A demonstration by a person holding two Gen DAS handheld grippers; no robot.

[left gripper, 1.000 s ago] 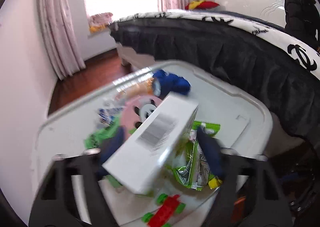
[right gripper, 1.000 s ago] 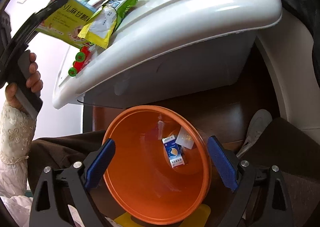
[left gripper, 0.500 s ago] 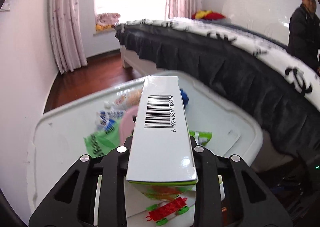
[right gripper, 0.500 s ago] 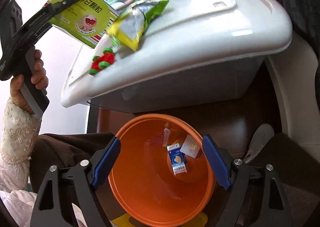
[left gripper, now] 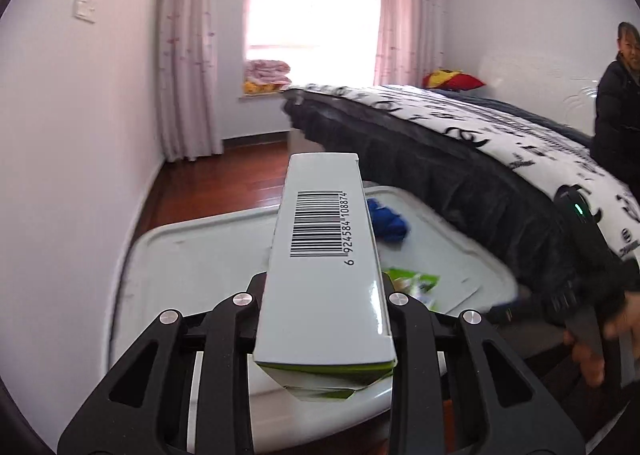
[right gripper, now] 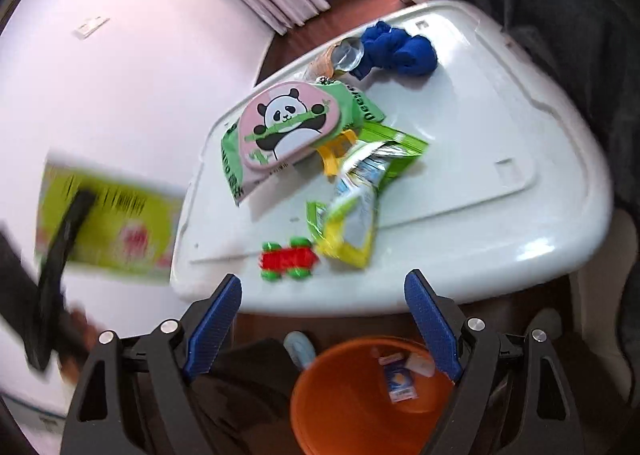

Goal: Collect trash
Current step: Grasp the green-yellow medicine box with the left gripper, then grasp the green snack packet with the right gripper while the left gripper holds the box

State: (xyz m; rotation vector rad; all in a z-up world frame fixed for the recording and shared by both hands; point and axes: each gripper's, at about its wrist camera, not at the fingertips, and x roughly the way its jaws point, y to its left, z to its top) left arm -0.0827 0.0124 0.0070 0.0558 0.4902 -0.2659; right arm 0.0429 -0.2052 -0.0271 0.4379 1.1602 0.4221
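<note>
White cardboard box [left gripper: 324,255] with black barcode; pink panda-print pouch [right gripper: 288,123]; orange plastic bin [right gripper: 340,395]; crumpled blue cloth [right gripper: 400,47]

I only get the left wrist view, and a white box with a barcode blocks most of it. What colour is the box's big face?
Observer: The box is yellow-green there with a red picture, though it is blurred.
Operator: Where does the trash go?
Observer: An orange bucket stands on the floor below the near edge of the white lid.
Operator: Is anything in it already?
Observer: Yes, a small blue-and-white carton lies at the bottom.
</note>
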